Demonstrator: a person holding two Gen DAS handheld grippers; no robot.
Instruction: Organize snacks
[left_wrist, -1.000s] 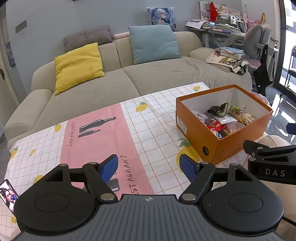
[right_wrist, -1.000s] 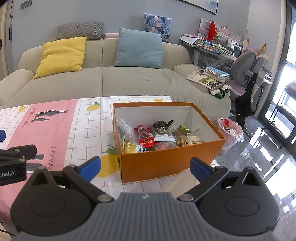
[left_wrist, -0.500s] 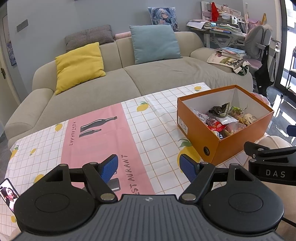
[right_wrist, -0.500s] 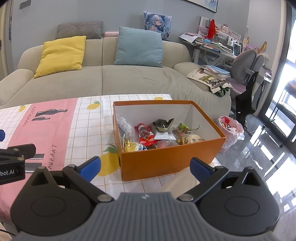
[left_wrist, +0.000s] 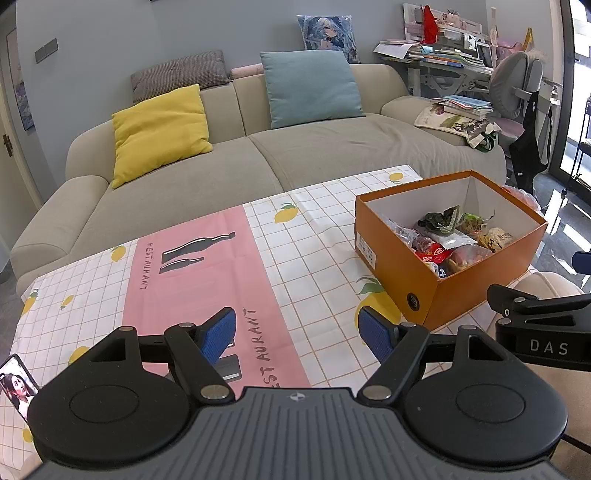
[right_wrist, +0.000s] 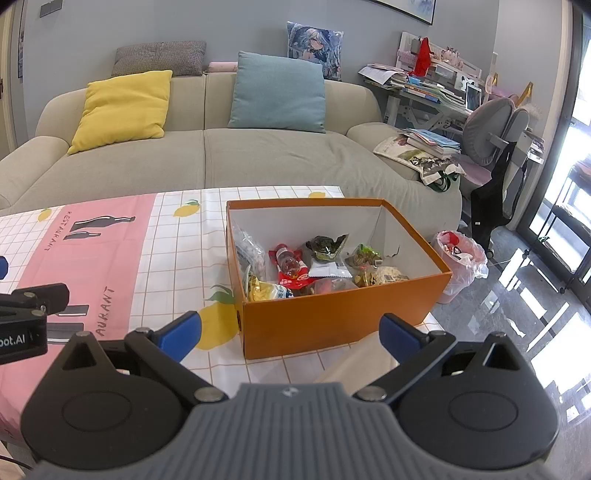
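Almost nothing has shifted since a second ago; I've only drifted slightly.
My left gripper hangs spread and empty over the tablecloth; the snacks all appear gathered in the orange box, right gripper apart too.

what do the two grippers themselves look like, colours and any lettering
Both are black plastic with a ribbed grey body, two round discs and silver pivot screws. The left gripper and right gripper have blue fingers. White lettering on their sides reads "DAS" on the right one and "bot.AI" on the left one.
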